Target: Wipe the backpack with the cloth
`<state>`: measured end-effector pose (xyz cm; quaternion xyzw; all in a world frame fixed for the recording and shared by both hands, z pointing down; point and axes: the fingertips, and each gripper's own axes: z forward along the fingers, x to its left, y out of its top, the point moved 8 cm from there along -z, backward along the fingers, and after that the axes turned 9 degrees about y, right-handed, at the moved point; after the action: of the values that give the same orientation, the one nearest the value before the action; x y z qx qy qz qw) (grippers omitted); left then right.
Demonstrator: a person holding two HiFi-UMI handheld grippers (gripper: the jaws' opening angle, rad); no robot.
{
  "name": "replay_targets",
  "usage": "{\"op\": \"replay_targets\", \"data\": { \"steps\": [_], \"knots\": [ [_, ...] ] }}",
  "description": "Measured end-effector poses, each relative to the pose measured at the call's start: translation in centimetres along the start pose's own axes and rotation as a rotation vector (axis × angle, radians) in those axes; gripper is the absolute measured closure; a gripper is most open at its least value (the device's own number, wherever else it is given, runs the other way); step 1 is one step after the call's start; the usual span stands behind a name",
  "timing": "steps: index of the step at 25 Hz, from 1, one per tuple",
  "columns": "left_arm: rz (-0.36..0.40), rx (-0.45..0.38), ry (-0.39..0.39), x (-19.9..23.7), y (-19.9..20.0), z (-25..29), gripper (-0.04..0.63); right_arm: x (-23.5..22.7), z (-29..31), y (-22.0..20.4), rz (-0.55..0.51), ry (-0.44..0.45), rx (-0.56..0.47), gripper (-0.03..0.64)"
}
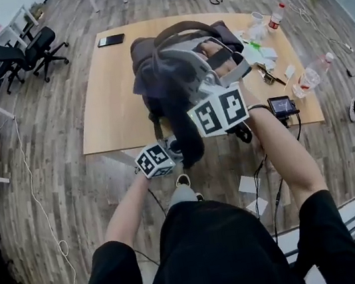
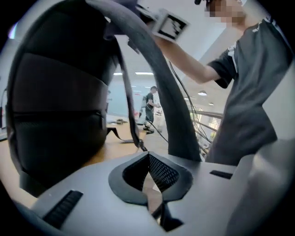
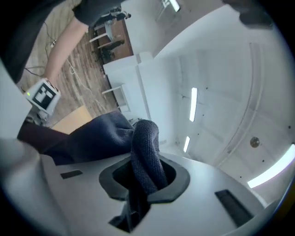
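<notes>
Since the right gripper (image 3: 145, 180) pinches the handle (image 3: 146, 140) of the backpack (image 1: 171, 98) and the left gripper (image 2: 148, 171) is pressed together empty, wiping seems unstarted.

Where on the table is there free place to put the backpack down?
The left part of the table is bare, from the phone down to the near edge. The right end is crowded: bottles and papers lie close beside the backpack.
</notes>
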<state>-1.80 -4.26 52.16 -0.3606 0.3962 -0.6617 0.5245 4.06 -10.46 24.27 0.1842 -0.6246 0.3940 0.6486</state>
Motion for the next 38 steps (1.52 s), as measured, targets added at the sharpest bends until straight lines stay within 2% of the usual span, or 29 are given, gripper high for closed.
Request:
{"op": "replay_targets", "data": {
  "steps": [2, 5, 7, 11, 13, 16, 19, 21, 22, 24, 27, 30, 33, 36, 38],
  "knots": [
    [0.012, 0.005, -0.058, -2.8, -0.9, 1.2, 0.58, 0.4, 1.8, -0.8, 0.013, 0.041, 0.034, 0.571],
    [-0.101, -0.073, -0.083, -5.1, -1.7, 0.9, 0.58, 3.2, 1.3, -1.0, 0.065, 0.067, 0.03, 0.571],
    [-0.186, -0.127, -0.056, -5.5, -2.2, -0.5, 0.58, 6.4, 0.8, -0.4, 0.093, 0.136, 0.036, 0.571],
    [-0.316, -0.21, 0.043, -5.0, -3.2, -3.6, 0.58, 16.1, -0.4, 0.5, 0.202, 0.369, 0.046, 0.571],
    [-0.341, -0.217, 0.076, -4.8, -3.6, -4.7, 0.58, 20.6, -1.8, 1.2, 0.289, 0.441, 0.03, 0.571],
    [-0.36, -0.191, 0.093, -4.8, -4.3, -5.4, 0.58, 24.9, -4.0, 2.8, 0.491, 0.473, -0.011, 0.571],
    [-0.371, -0.13, 0.103, -5.3, -5.9, -5.2, 0.58, 27.3, -6.0, 3.5, 0.716, 0.469, -0.052, 0.571],
    [-0.418, -0.134, 0.116, -5.2, -6.8, -5.3, 0.58, 28.1, -6.6, 3.1, 0.789, 0.48, -0.064, 0.571],
    [-0.438, -0.137, 0.125, -5.0, -7.1, -5.3, 0.58, 28.4, -6.6, 2.8, 0.772, 0.487, -0.056, 0.569],
    [-0.452, -0.135, 0.133, -4.9, -7.5, -5.2, 0.58, 28.3, -6.2, 2.1, 0.652, 0.491, -0.018, 0.569],
    [-0.428, -0.117, 0.106, -5.5, -7.3, -4.6, 0.58, 24.6, -4.1, 0.7, 0.465, 0.42, 0.011, 0.571],
    [-0.423, -0.117, 0.087, -5.9, -7.0, -4.1, 0.58, 17.8, -1.2, -0.8, 0.238, 0.308, 0.03, 0.569],
    [-0.418, -0.114, 0.079, -6.2, -7.1, -3.8, 0.58, 9.8, 0.7, -1.0, 0.02, 0.156, 0.023, 0.569],
    [-0.417, -0.106, 0.088, -6.4, -7.2, -3.9, 0.58, 2.7, 1.4, 0.1, -0.138, -0.005, 0.014, 0.569],
    [-0.427, -0.11, 0.108, -6.3, -7.3, -4.3, 0.58, -0.7, 1.6, 0.7, -0.18, -0.103, 0.033, 0.569]
  ]
}}
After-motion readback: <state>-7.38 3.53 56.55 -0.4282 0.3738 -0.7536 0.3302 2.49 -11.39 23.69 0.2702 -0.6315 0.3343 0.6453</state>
